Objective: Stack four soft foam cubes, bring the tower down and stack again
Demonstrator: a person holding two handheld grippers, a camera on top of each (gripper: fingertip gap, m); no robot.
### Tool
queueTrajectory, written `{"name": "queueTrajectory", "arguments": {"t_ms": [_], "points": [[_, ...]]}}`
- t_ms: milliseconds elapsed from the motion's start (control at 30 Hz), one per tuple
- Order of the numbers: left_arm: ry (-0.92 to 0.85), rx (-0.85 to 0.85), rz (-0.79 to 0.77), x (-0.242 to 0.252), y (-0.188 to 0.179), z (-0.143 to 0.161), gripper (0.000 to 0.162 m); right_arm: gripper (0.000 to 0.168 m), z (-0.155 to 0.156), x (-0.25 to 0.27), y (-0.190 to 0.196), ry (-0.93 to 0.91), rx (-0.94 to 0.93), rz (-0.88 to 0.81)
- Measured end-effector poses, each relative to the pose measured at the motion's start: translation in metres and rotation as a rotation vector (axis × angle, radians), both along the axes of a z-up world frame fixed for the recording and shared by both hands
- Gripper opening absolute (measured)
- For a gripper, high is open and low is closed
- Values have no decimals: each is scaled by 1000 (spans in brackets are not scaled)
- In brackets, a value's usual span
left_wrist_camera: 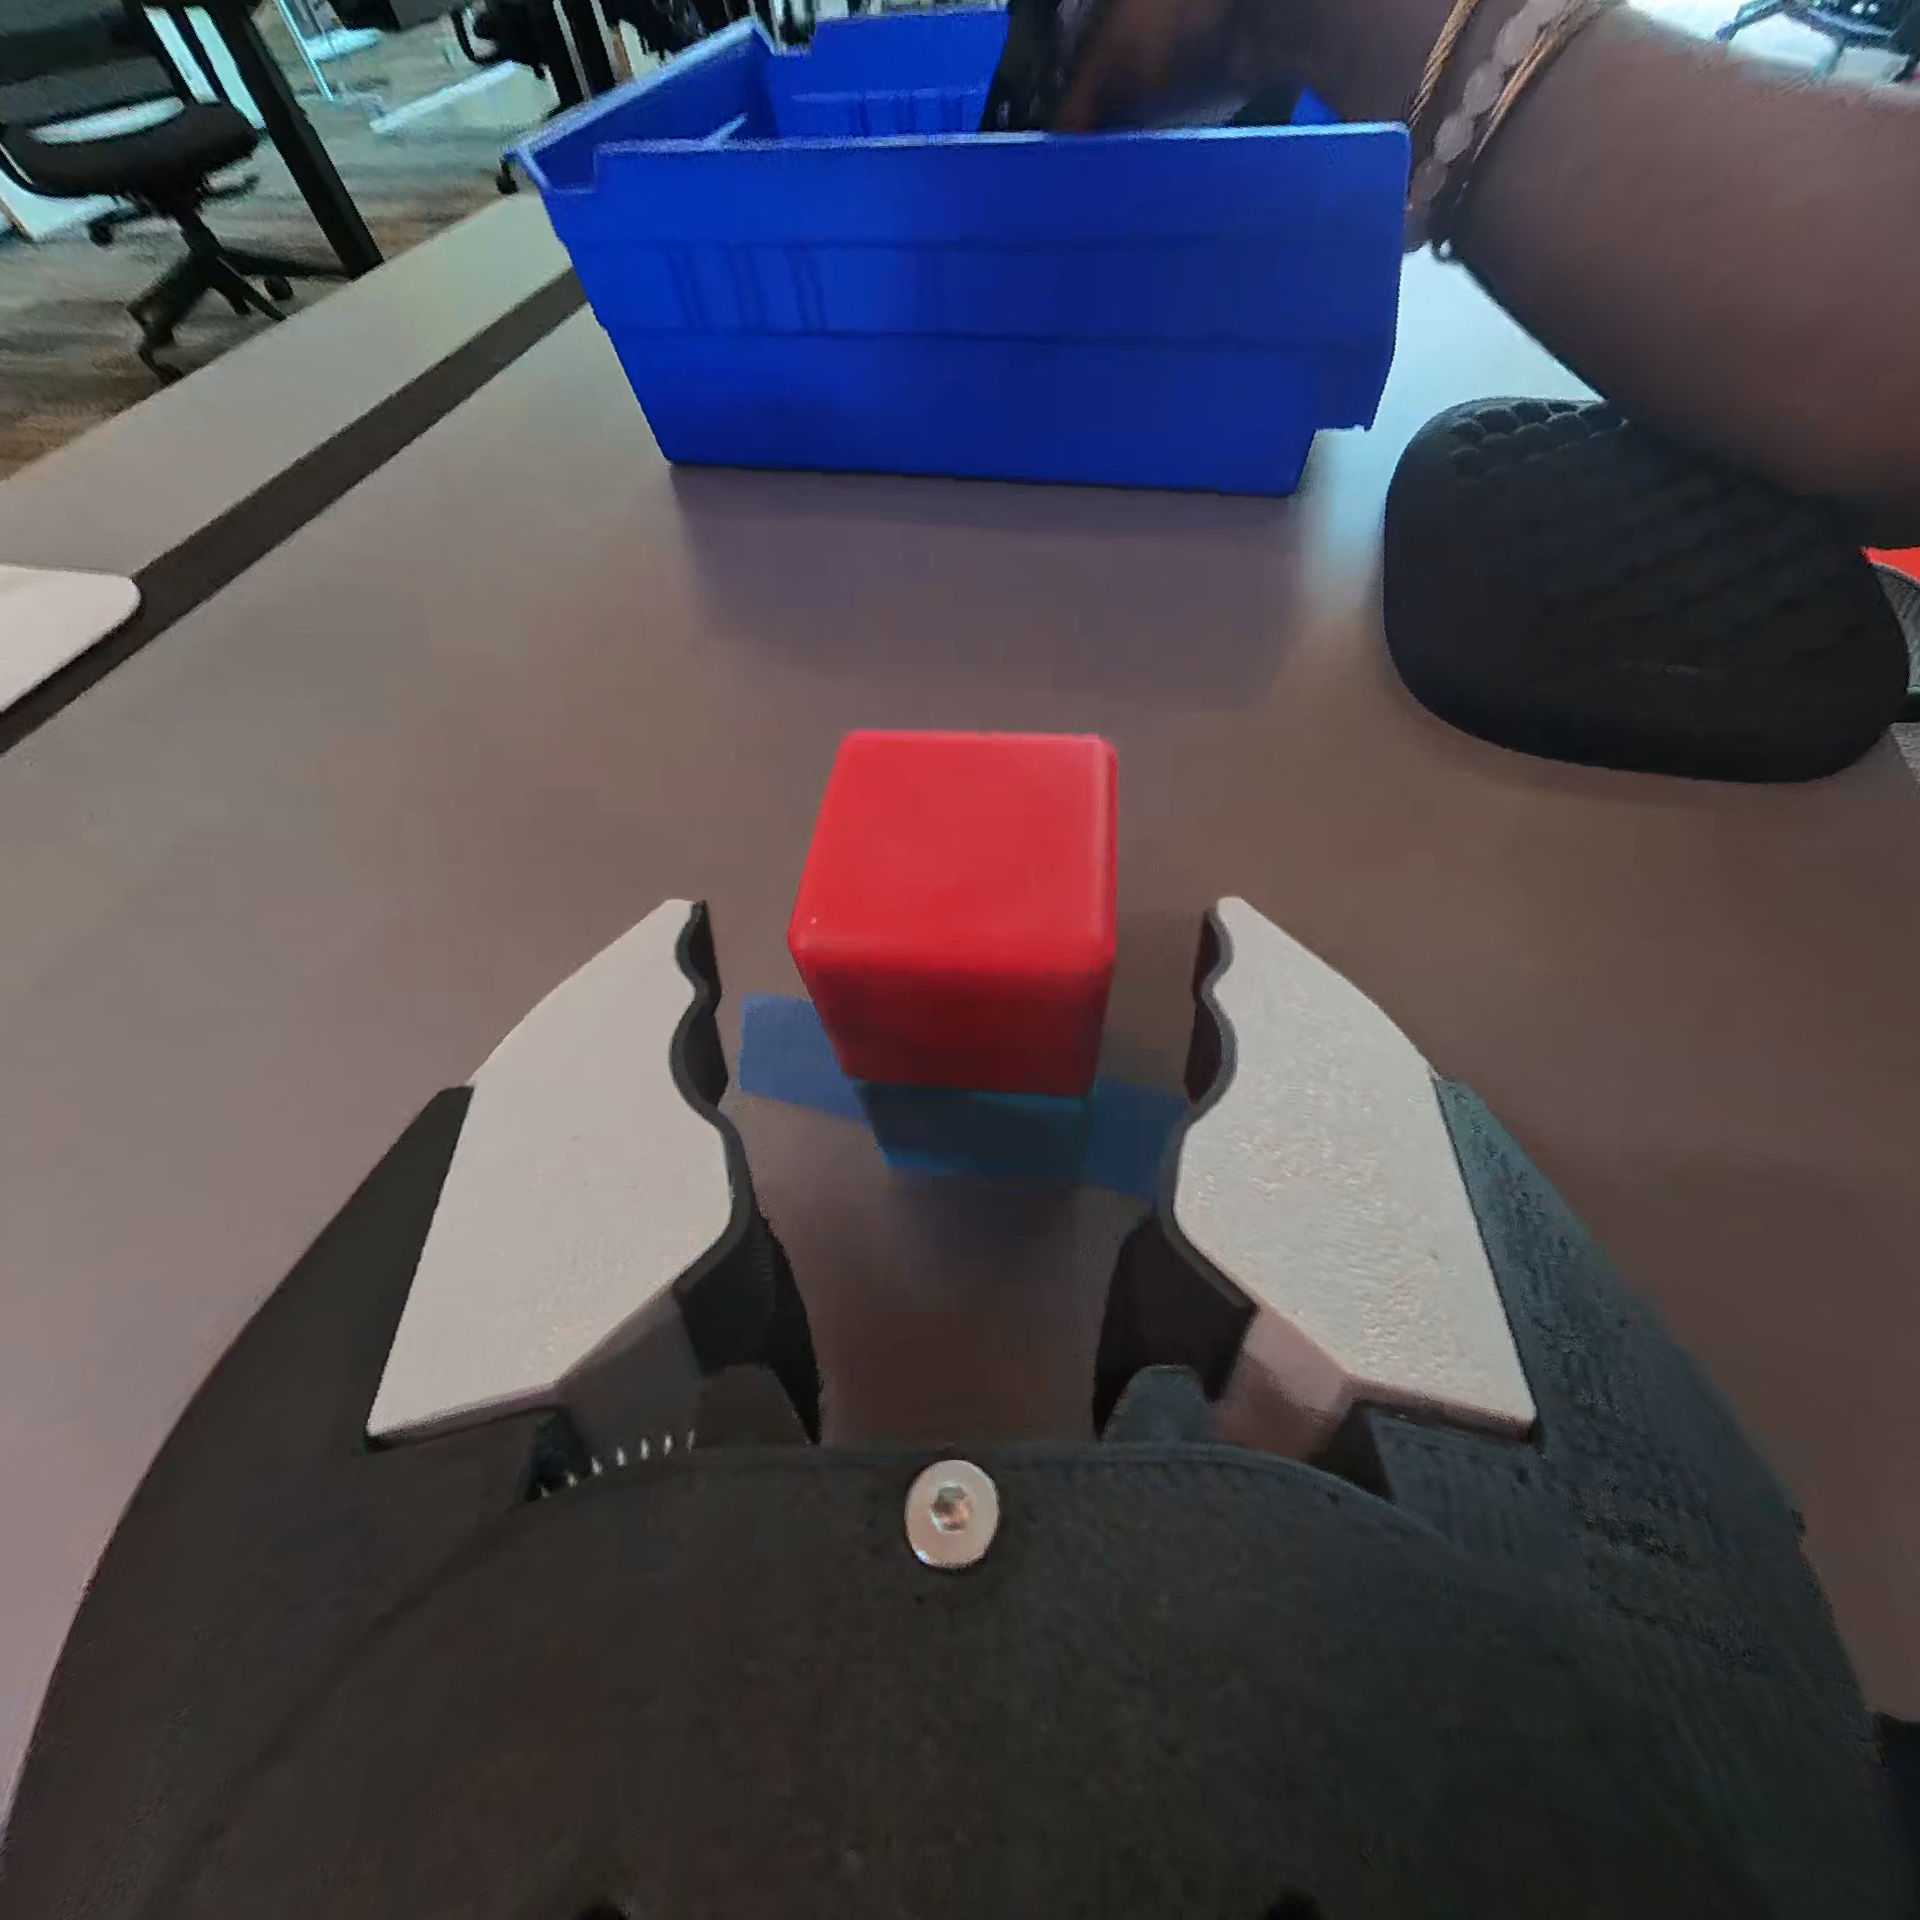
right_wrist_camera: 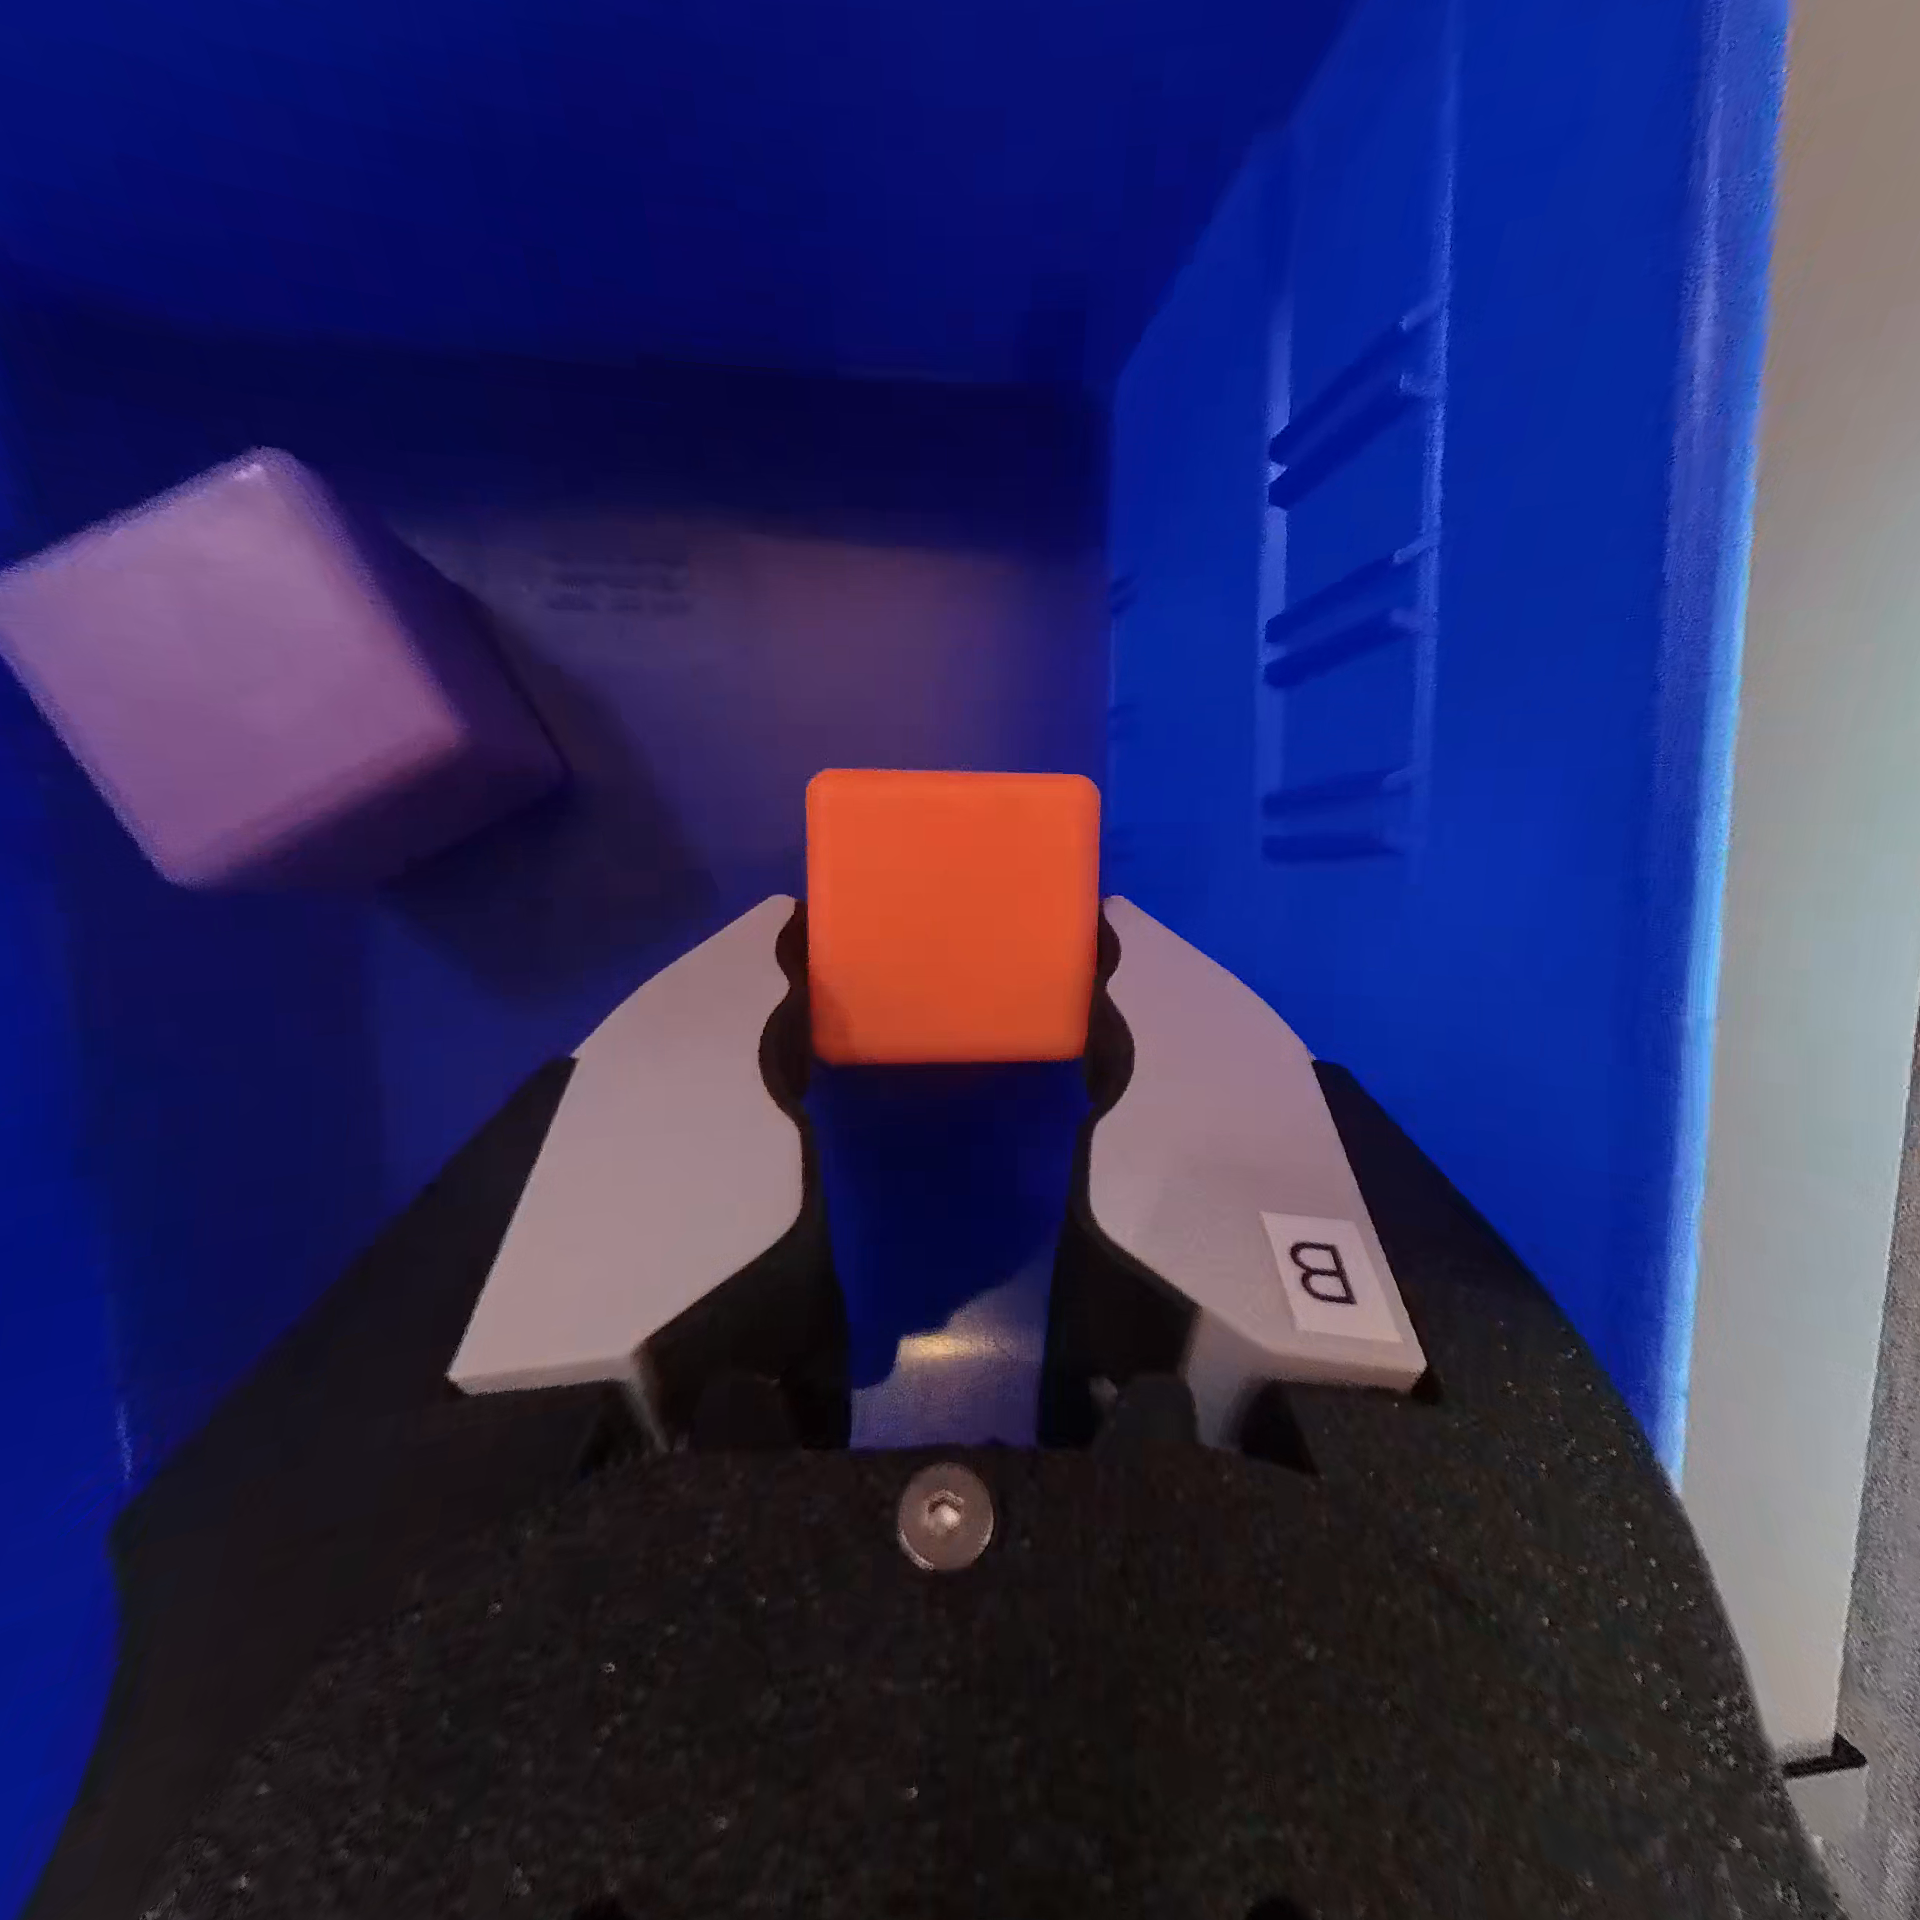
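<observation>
While the left tongs point(left_wrist_camera: 956, 997) gape beside the red cube point(left_wrist_camera: 956, 914), the right tongs point(right_wrist_camera: 951, 935) pinch the orange cube point(right_wrist_camera: 951, 920).

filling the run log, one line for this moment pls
left gripper open by red cube | right gripper holds orange cube in blue bin

Matt smooth red cube point(left_wrist_camera: 951, 914), glossy blue plastic bin point(left_wrist_camera: 977, 312).

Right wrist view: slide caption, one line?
Right gripper shut on an orange foam cube inside the blue plastic bin, purple foam cube lying nearby.
</observation>
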State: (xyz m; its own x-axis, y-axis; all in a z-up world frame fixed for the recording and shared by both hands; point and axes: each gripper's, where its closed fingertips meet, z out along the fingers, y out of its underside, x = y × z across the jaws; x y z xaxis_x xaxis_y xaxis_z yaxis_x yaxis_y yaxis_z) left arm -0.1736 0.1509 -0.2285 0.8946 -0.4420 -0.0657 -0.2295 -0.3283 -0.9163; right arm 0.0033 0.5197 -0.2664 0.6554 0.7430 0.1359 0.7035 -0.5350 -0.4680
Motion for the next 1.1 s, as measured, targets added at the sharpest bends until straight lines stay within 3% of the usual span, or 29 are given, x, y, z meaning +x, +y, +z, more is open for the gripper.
{"name": "queueTrajectory", "arguments": {"t_ms": [100,167,267,333,433,567,700,733,767,1100], "points": [[-21,-43,20,-6,-3,-4,92,60,37,-10,-3,68,100,41],[-24,-73,25,-7,-5,-8,92,75,80,-43,-28,238,152,202],[24,-131,4,-4,-8,-18,87,96,152,-104,-122,532,218,661],[67,-157,-8,-1,-8,-25,81,93,174,-131,-209,628,192,1032],[115,-198,-4,-1,-8,-33,73,89,158,-148,-320,590,-9,1476],[133,-225,-6,0,-8,-38,66,79,103,-174,-376,374,-144,1666],[124,-223,6,-2,-7,-37,58,74,57,-186,-391,203,-192,1698],[122,-225,4,-1,-7,-38,55,65,51,-188,-392,191,-187,1703],[123,-226,2,-1,-7,-38,55,50,48,-189,-393,192,-180,1703],[114,-196,-20,4,-8,-33,50,49,50,-180,-386,257,-183,1690]]}}
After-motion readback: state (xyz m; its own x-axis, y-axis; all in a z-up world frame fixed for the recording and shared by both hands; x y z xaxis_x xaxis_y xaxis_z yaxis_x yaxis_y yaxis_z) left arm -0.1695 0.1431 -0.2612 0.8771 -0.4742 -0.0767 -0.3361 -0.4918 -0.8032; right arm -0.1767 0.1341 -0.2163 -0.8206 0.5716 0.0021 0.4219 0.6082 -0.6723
